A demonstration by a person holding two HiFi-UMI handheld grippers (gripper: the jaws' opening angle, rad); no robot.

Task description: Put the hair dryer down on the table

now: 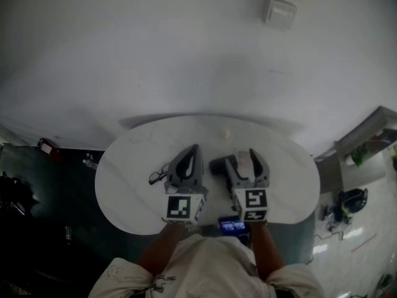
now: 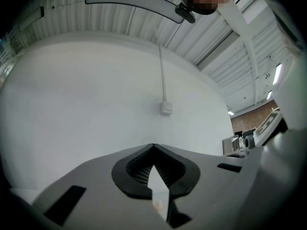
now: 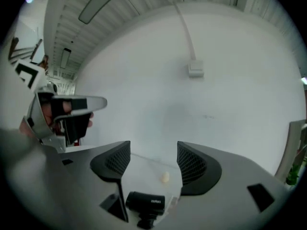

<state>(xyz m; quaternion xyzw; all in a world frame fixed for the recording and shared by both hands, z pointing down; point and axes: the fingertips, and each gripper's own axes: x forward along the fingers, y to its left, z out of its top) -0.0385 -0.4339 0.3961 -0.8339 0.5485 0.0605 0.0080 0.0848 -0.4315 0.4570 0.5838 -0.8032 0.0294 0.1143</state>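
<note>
A black hair dryer (image 3: 146,202) lies low between my right gripper's jaws, close to the left finger. In the head view the hair dryer (image 1: 218,165) juts out left of that gripper over the white oval table (image 1: 124,166). My right gripper (image 3: 153,150) (image 1: 246,155) stands open, with both pads clear of the dryer. Whether the dryer rests on the tabletop I cannot tell. My left gripper (image 2: 153,147) (image 1: 193,148) is shut on nothing, tilted up toward the wall, beside the right one.
A pair of glasses (image 1: 158,174) lies left of the left gripper. A small cream lump (image 1: 227,132) (image 3: 165,177) sits toward the table's far edge. A phone (image 1: 233,226) is at the near edge. A shelf unit (image 1: 366,135) stands right of the table.
</note>
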